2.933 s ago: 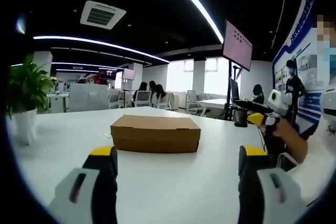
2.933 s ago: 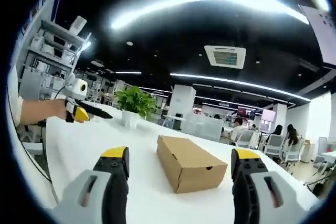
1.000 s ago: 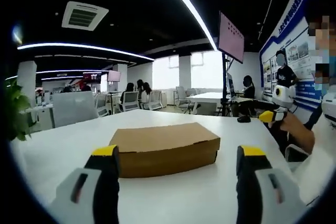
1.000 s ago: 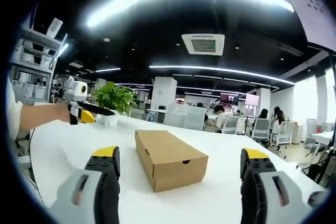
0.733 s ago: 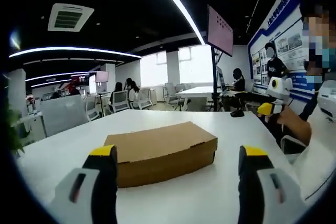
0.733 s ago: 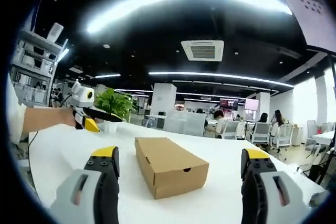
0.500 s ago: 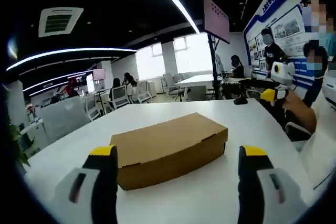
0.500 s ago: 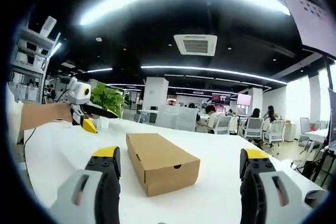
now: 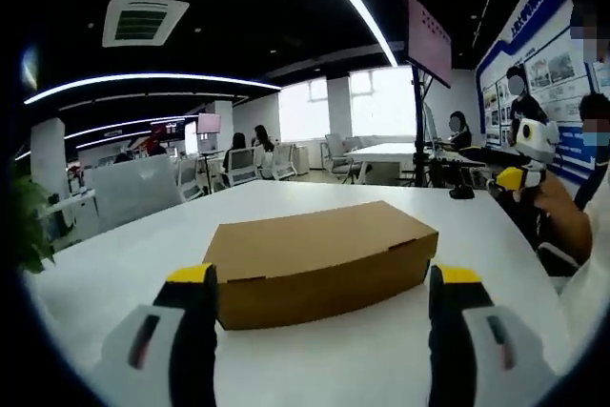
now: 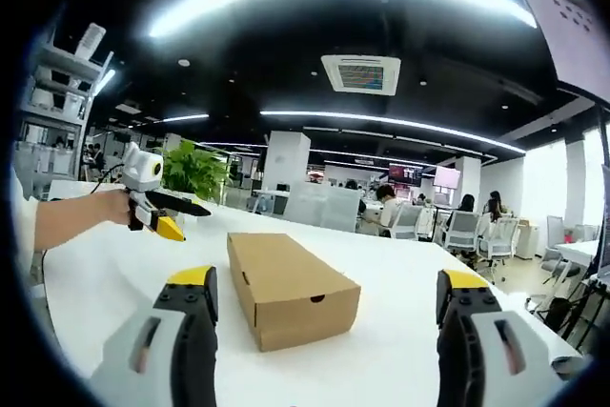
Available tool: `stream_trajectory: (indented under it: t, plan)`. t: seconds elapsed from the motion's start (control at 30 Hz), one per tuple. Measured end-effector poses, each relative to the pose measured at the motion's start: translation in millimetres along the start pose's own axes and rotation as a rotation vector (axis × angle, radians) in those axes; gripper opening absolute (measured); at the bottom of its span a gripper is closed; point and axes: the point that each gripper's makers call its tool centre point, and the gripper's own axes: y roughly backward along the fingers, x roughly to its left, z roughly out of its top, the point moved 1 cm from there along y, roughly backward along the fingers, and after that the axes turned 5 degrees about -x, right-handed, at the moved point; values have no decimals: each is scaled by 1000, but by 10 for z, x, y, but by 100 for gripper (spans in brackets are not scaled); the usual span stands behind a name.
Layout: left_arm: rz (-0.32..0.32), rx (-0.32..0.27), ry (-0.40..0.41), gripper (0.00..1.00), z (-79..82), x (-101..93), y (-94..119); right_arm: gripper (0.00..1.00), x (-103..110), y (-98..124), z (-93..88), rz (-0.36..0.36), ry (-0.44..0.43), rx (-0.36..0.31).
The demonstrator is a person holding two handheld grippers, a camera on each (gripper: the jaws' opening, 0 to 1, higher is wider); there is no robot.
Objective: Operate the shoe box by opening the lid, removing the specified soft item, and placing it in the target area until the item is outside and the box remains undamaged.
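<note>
A shut brown cardboard shoe box (image 9: 319, 259) lies on the white table (image 9: 124, 264), its lid down, so what it holds is hidden. My left gripper (image 9: 322, 275) is open, its yellow-tipped jaws spread wide just short of the box's long side. My right gripper (image 10: 329, 279) is open too, facing the box (image 10: 291, 288) from its short end, a little way back. In the right gripper view a hand holds the left gripper (image 10: 157, 207) above the table, left of the box. The right gripper (image 9: 529, 154) also hangs at the right of the left gripper view.
A potted plant (image 10: 195, 173) stands at the table's far end. A small dark object (image 9: 462, 194) rests near the table edge by a screen on a stand (image 9: 429, 40). Chairs, desks and seated people fill the room behind. A person stands at the right wall.
The left gripper has drawn closer to the box, which looms larger between its jaws. The right gripper's view shifted only slightly. The box stays shut and still.
</note>
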Motion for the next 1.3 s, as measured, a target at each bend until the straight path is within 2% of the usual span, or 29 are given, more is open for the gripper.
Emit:
stream_trajectory:
  t: [0.07, 0.13, 0.27, 0.43, 0.5, 0.57, 0.6, 0.63, 0.67, 0.8, 0.83, 0.93, 1.0, 1.1, 1.2, 1.3]
  plan:
    - [-13, -19, 29, 97, 40, 60, -8, 100, -39, -8, 16, -11, -76, -30]
    - [-22, -27, 19, 97, 68, 99, -18, 100, -90, -34, -17, -17, -113, -23]
    - [-49, -34, 2, 97, 137, 211, -62, 100, -94, -96, -69, -31, -89, -5]
    - [-69, -52, 4, 99, 186, 328, -161, 100, -14, -180, -139, -12, -97, 6]
    - [-59, -16, -31, 99, 215, 427, -225, 100, -6, -235, -169, -20, -107, 4]
    - [-38, -82, -2, 99, 414, 517, -298, 100, 19, -319, -196, -18, -133, 10]
    - [-67, -90, 25, 99, 453, 481, -308, 100, 39, -345, -194, -11, -133, 11]
    - [-98, -90, 19, 99, 487, 434, -301, 100, 81, -370, -177, 1, -127, 10]
    - [-102, -98, -1, 99, 504, 423, -295, 100, 113, -373, -154, 9, -123, 6]
    - [-101, -94, 28, 99, 475, 466, -295, 100, 132, -373, -79, 4, -97, -9]
    - [-107, -96, 35, 99, 460, 463, -293, 100, 75, -381, -53, -25, -88, -31]
    - [-109, -82, 16, 99, 402, 449, -279, 100, 15, -421, -109, -54, -99, -30]
    - [-113, -64, 23, 99, 309, 442, -291, 100, -15, -467, -179, -79, -106, -7]
    - [-95, -23, -10, 99, 182, 550, -331, 100, 21, -552, -191, -83, -82, 5]
    - [-91, -39, -12, 99, 142, 643, -371, 100, 74, -645, -186, -78, -64, 7]
    - [-88, -55, -23, 99, 191, 733, -379, 100, 130, -738, -200, -56, -80, 5]
